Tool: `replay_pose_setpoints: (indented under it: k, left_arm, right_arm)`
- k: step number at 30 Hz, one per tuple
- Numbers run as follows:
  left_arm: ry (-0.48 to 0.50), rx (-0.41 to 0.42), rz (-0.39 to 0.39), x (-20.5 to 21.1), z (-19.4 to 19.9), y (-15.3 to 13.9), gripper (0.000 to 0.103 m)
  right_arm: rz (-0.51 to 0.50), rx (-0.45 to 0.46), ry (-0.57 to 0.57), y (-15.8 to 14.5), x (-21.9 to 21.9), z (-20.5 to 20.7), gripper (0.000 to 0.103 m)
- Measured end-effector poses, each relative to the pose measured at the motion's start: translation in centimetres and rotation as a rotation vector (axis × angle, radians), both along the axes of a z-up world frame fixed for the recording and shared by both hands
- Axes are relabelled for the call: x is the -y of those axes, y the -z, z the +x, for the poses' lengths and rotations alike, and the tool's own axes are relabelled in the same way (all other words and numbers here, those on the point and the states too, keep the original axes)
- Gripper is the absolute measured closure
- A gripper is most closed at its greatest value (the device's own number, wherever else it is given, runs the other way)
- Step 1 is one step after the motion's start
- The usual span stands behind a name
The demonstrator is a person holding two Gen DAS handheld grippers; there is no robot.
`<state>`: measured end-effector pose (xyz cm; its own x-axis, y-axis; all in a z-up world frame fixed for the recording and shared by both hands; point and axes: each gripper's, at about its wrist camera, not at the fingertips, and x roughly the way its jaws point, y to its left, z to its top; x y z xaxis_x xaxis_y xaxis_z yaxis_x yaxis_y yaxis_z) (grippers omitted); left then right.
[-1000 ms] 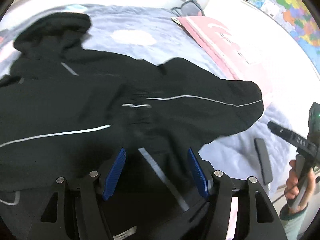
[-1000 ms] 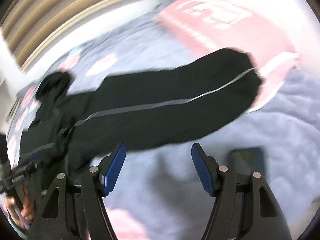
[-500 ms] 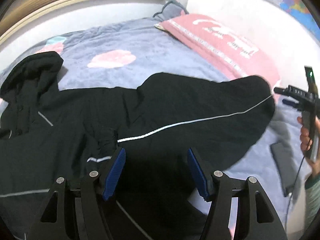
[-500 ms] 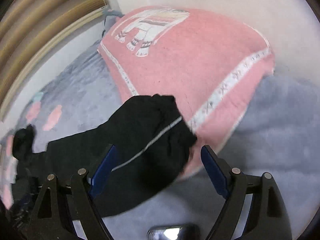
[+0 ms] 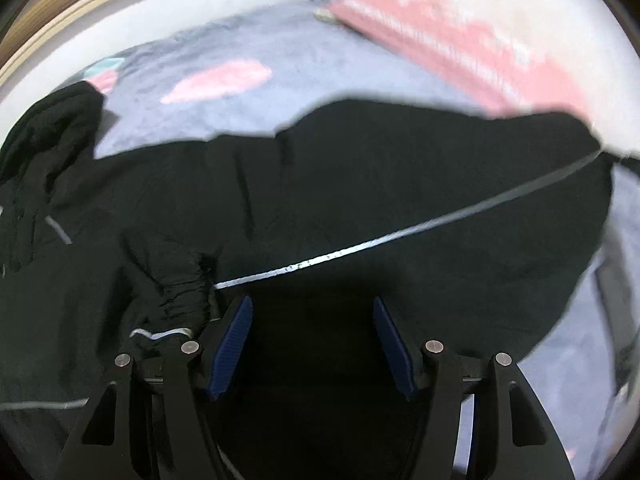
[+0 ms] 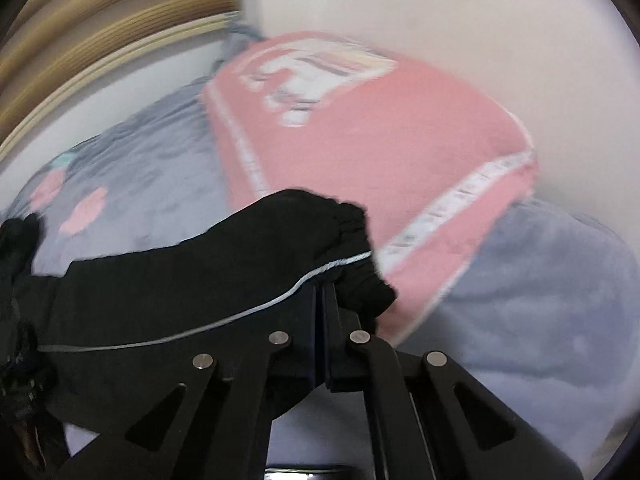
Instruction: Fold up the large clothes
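A large black jacket [image 5: 320,200] with thin grey piping lies spread on the bed, hood at the far left and one long sleeve [image 6: 200,288] stretched to the right. My left gripper [image 5: 312,340] is open and empty, low over the jacket's body. My right gripper [image 6: 322,300] is shut on the sleeve's gathered cuff [image 6: 344,240], near the pink pillow.
The bed has a lilac blanket [image 5: 280,80] with pink spots. A pink pillow [image 6: 380,140] lies by the white wall. A wooden headboard [image 6: 80,32] curves at the back left. A dark flat object [image 5: 616,320] lies on the blanket at the right.
My right gripper moved onto the sleeve cuff and closed on it. My left gripper stayed open and shifted slightly over the jacket body.
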<state>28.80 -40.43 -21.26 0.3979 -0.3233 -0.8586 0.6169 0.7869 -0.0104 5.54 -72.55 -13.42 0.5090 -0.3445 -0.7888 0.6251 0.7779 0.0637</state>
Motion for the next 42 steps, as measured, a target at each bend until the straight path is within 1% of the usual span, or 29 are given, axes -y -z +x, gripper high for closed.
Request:
replay_pose_setpoints:
  k: [1, 3, 5, 6, 8, 9, 10, 11, 12, 13, 15, 16, 17, 18, 21, 22, 23, 24, 25, 26, 27, 28, 30, 33, 36, 40, 42]
  left_arm:
    - [-0.002, -0.006, 0.007, 0.0, 0.1, 0.3, 0.038]
    - [-0.008, -0.023, -0.009, -0.1, 0.6, 0.2, 0.038]
    - [0.002, -0.029, -0.036, -0.6, 0.5, -0.3, 0.038]
    - [0.011, -0.032, -0.059, -1.2, 0.3, -0.7, 0.038]
    - [0.023, -0.042, -0.106, -2.5, -0.3, -1.8, 0.038]
    - [0.026, -0.043, -0.128, -3.0, -0.6, -2.4, 0.038]
    - [0.03, -0.041, -0.15, -3.6, -1.0, -3.1, 0.038]
    - [0.034, -0.031, -0.166, -4.2, -1.4, -3.9, 0.038]
    - [0.04, -0.013, -0.176, -4.9, -1.9, -4.7, 0.038]
    - [0.044, 0.002, -0.181, -5.3, -2.3, -5.3, 0.038]
    - [0.055, 0.03, -0.2, -6.6, -3.1, -6.8, 0.038]
    - [0.056, 0.034, -0.207, -7.0, -3.2, -7.2, 0.038]
    - [0.055, 0.04, -0.218, -7.5, -3.4, -7.8, 0.038]
    - [0.052, 0.043, -0.224, -7.9, -3.5, -8.1, 0.038]
    - [0.039, 0.033, -0.235, -9.4, -3.3, -8.6, 0.038]
    - [0.032, 0.036, -0.229, -9.9, -3.4, -8.6, 0.038]
    - [0.023, 0.041, -0.217, -10.4, -3.4, -8.6, 0.038]
    - [0.012, 0.045, -0.203, -11.3, -3.3, -8.5, 0.038]
    - [0.006, 0.046, -0.2, -11.9, -3.3, -8.5, 0.038]
    - [-0.009, 0.048, -0.195, -13.1, -3.4, -8.5, 0.038]
    - [-0.021, 0.051, -0.195, -14.1, -3.5, -8.5, 0.038]
    - [-0.034, 0.053, -0.196, -15.1, -3.5, -8.3, 0.038]
    - [-0.067, 0.058, -0.2, -16.9, -3.7, -8.4, 0.038]
    - [-0.106, 0.065, -0.226, -19.7, -3.9, -8.8, 0.038]
    - [-0.141, 0.066, -0.261, -22.5, -3.9, -9.4, 0.038]
    - [-0.174, 0.073, -0.283, -25.3, -4.2, -10.0, 0.038]
    - [-0.187, 0.084, -0.3, -27.1, -4.5, -10.5, 0.038]
  right_arm:
    - [0.021, -0.022, 0.018, 0.8, 0.6, 0.2, 0.101]
    - [0.06, -0.076, 0.049, 2.9, 1.4, 0.4, 0.103]
    - [0.132, -0.084, 0.045, 4.0, 1.9, 0.2, 0.102]
    - [0.172, -0.06, 0.029, 4.1, 2.0, 0.0, 0.102]
    - [0.239, 0.024, 0.008, 3.5, 2.4, -0.9, 0.102]
    - [0.289, 0.08, 0.011, 2.9, 3.0, -1.6, 0.097]
    - [0.314, 0.108, 0.015, 2.5, 3.3, -1.9, 0.097]
    - [0.341, 0.138, 0.021, 2.1, 3.8, -2.3, 0.094]
    - [0.35, 0.154, 0.029, 1.8, 4.1, -2.6, 0.087]
    - [0.333, 0.155, 0.042, 1.3, 4.4, -2.7, 0.079]
    - [0.293, 0.143, 0.065, 1.1, 4.7, -2.4, 0.027]
    - [0.285, 0.15, 0.057, 1.1, 4.6, -2.1, 0.018]
    - [0.28, 0.15, 0.045, 1.1, 4.6, -1.7, 0.018]
    - [0.268, 0.13, 0.038, 1.3, 4.4, -1.0, 0.018]
    - [0.241, 0.045, 0.033, 3.0, 3.9, 1.4, 0.019]
    - [0.217, 0.01, 0.037, 3.4, 3.7, 1.7, 0.021]
    - [0.174, -0.037, 0.037, 3.9, 2.9, 2.7, 0.025]
    - [0.144, -0.065, 0.025, 4.1, 2.3, 3.0, 0.042]
    - [0.126, -0.069, 0.006, 4.0, 1.7, 2.9, 0.056]
    - [0.134, -0.05, -0.015, 3.6, 1.1, 2.7, 0.072]
    - [0.134, -0.033, -0.032, 3.0, 0.5, 2.4, 0.077]
    - [0.11, -0.02, -0.052, 2.1, -0.4, 2.2, 0.079]
    - [0.097, 0.006, -0.092, 0.6, -1.8, 1.9, 0.082]
    - [0.09, 0.03, -0.142, -1.8, -4.0, 2.3, 0.083]
    - [0.081, 0.048, -0.204, -4.3, -7.2, 3.7, 0.083]
    - [0.048, 0.051, -0.317, -7.6, -14.6, 6.5, 0.084]
    - [0.012, 0.045, -0.393, -9.8, -19.8, 8.1, 0.085]
